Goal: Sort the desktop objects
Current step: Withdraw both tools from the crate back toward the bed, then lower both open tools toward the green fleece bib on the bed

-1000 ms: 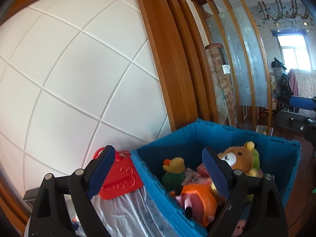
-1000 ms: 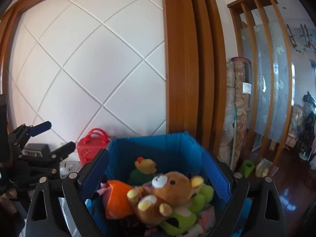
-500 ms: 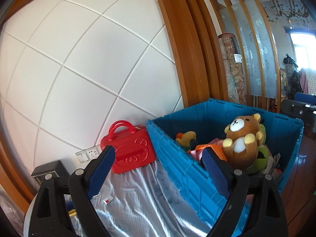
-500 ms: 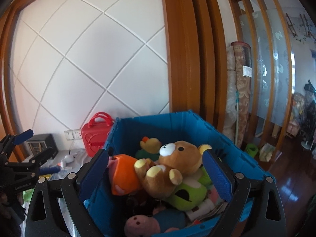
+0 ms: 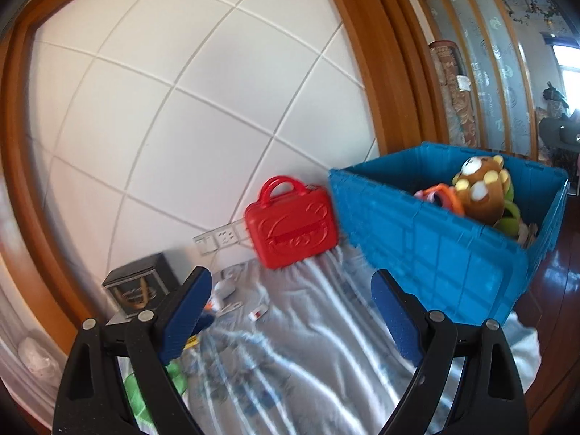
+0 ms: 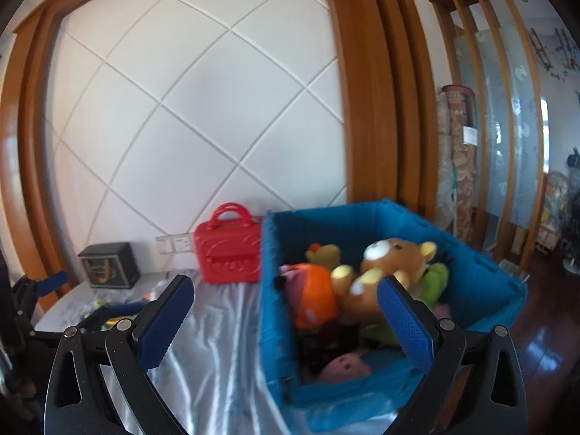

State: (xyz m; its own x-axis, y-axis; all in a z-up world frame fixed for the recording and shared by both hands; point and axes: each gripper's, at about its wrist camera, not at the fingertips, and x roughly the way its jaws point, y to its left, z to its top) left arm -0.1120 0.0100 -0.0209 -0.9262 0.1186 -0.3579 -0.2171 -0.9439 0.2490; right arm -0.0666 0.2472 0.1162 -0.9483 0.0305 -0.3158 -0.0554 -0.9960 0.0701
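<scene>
On red case (image 5: 292, 224): embossed logo, illegible.

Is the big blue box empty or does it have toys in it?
It has toys: the blue box holds a brown teddy bear and other plush toys.

A home living room: wood-framed wall panels (image 6: 203, 116), rolled carpets (image 6: 457, 166), toy-filled blue crate (image 6: 482, 282).
</scene>
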